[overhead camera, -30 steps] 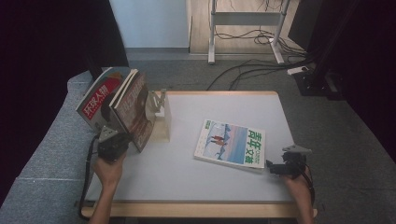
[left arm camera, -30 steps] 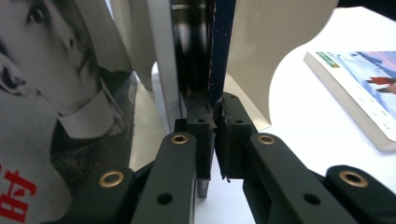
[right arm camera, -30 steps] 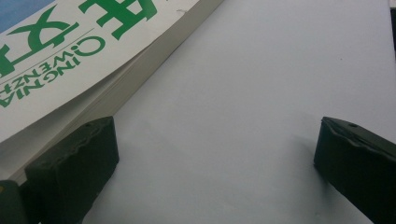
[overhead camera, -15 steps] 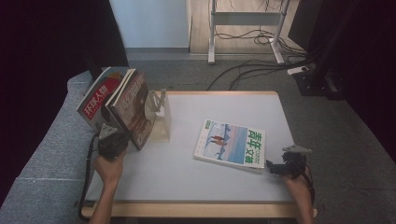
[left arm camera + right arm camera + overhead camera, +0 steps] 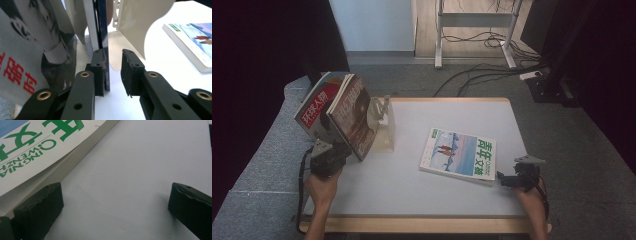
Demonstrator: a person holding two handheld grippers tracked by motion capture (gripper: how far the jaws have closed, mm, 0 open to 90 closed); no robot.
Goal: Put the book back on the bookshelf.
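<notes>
Left claw [image 5: 112, 72]: its jaws have just been opening, and a thin dark magazine [image 5: 103, 37] stands between them; one pad touches its cover, the other has let go
Dark magazine: stands on its edge, long side going up, leaning with a red magazine [image 5: 318, 107] by the white bookend [image 5: 384, 127] at the left of the desk [image 5: 412, 200]
Right claw [image 5: 507, 180]: wide open, holding nothing, low on the desk
Green and blue magazine [image 5: 458, 154]: lies flat, just left of the right claw; its corner almost touches one jaw
Which way: its long side runs across the desk, away from the right claw toward the bookend
Nearer hand: the right one, so I think it goes next
</notes>
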